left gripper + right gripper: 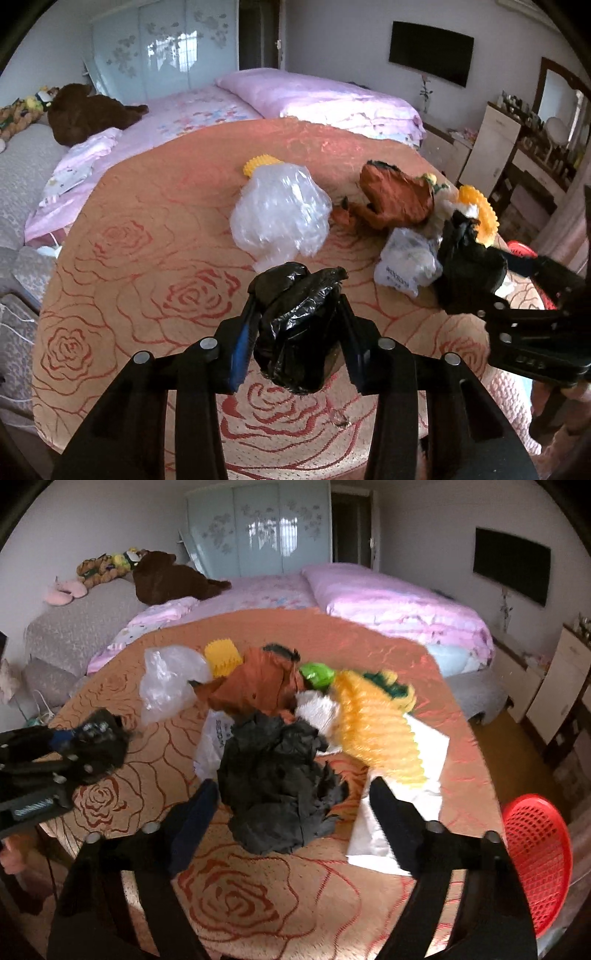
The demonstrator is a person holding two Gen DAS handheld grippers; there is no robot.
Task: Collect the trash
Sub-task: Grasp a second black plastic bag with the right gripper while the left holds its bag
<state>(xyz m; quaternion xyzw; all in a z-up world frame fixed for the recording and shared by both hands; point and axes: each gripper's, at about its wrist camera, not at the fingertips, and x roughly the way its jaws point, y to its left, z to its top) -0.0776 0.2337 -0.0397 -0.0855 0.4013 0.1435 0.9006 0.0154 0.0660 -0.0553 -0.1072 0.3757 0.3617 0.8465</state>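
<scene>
Left jaws (pixel 297 325) clamp black bag (pixel 295 332) — right jaws (pixel 291 812) parted; rose tablecloth (pixel 147 258), bedroom.

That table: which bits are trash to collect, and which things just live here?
Trash: black bag in left gripper, black wad between right gripper fingers, clear plastic, brown wrapper, red basket.

Not trash: bed, TV, plush bear.

Bench left (pixel 122 258): bare cloth, open passage.
Bench right: trash heap (pixel 280 716) crowds it.
Right edge: red basket (pixel 535 860) stands near.
</scene>
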